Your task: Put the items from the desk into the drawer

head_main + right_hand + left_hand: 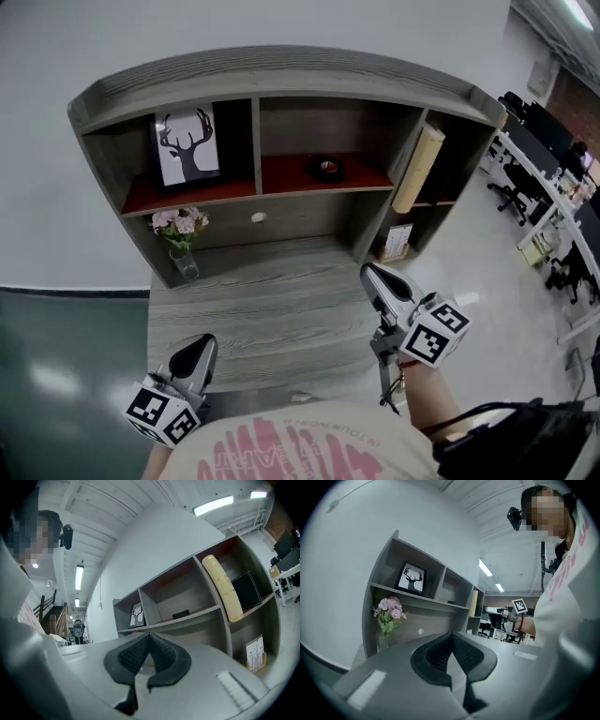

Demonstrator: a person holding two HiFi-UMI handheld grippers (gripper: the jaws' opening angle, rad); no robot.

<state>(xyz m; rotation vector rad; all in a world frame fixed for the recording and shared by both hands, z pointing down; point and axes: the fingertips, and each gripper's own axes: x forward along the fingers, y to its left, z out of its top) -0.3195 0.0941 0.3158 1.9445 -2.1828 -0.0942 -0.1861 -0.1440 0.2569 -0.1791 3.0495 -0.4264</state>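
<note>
Desk (272, 291) near edge behind person's shirt (281, 452), small dark shelf item (326, 169) indistinct

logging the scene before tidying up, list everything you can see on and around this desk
desk: 1, grey wood with shelves, against the white wall
deer picture: 1, black on white, top left shelf
flowers: 1 bunch, pink, in a clear vase, desk's back left
round thing: 1, dark, middle shelf
roll: 1, cream, leaning in right compartment
card: 1, pale, bottom right compartment
knob: 1, white, panel under shelves
office chairs: several, black, far right
left gripper: grey, shut, empty
right gripper: grey, shut, empty
</note>
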